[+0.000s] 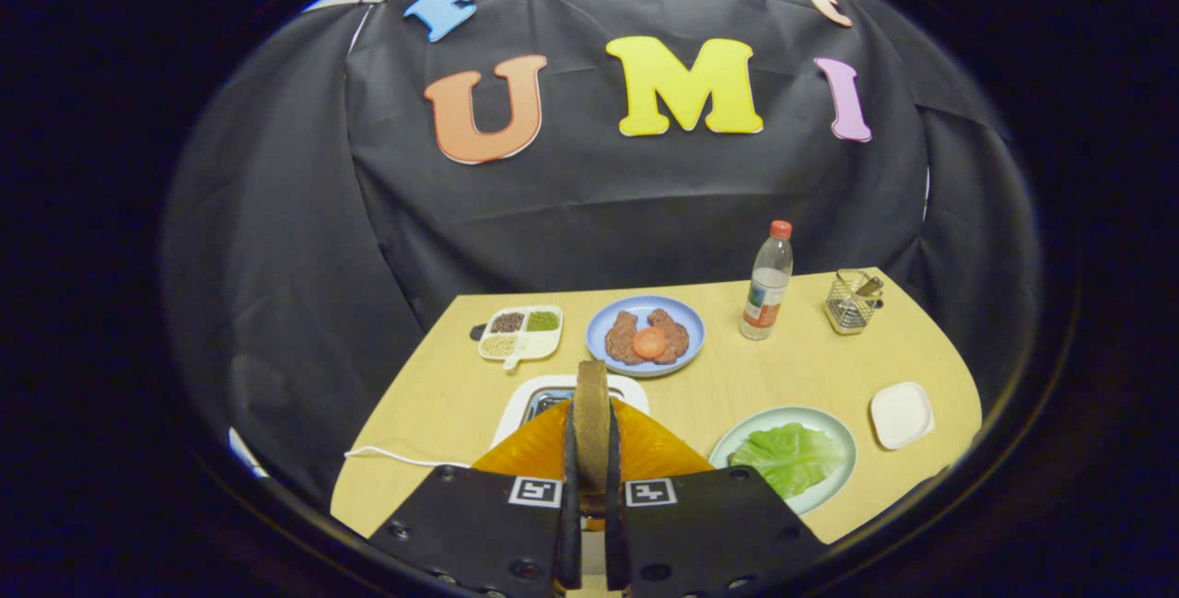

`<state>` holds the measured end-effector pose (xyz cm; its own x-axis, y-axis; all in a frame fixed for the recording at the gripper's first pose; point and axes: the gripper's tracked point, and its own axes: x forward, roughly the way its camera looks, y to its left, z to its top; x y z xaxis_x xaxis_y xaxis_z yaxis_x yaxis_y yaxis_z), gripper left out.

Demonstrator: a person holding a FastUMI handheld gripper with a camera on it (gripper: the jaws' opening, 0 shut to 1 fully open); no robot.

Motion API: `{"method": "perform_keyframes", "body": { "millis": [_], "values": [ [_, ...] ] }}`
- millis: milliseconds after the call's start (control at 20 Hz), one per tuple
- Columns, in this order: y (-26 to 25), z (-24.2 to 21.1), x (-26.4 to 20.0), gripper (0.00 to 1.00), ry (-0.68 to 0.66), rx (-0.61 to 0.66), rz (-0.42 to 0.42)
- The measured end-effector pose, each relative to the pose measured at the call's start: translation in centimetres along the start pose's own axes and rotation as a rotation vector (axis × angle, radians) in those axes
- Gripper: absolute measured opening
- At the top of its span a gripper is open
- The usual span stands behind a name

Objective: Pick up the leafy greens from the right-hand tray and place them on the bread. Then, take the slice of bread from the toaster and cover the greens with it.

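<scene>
1. Between the jaws of the gripper [590, 451] sits a bread slice [590, 414], held edge-on, both sides pinching it, just above the white toaster [516, 409].
2. Right of that, the lettuce [790, 455] lies on a pale green plate [829, 487] on the counter [737, 377].

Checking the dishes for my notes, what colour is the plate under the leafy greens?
Pale green plate, clearest in the gripper view, beside the gripper.
</scene>
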<state>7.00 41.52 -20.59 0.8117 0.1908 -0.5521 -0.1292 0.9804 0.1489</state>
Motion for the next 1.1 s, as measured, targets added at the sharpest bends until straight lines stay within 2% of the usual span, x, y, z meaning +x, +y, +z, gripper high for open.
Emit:
{"method": "perform_keyframes", "body": {
  "millis": [250, 500, 750, 1100],
  "values": [
    [-2.2, 5.2, -4.0, 0.10, -0.084, 0.040, 0.042],
    [-8.9, 6.7, -5.7, 0.10, -0.114, 0.064, -0.019],
    [-15.0, 2.6, -3.4, 0.10, -0.061, 0.044, -0.082],
    [-16.8, -5.3, 1.9, 0.10, 0.058, 0.092, -0.014]
  ]
}}
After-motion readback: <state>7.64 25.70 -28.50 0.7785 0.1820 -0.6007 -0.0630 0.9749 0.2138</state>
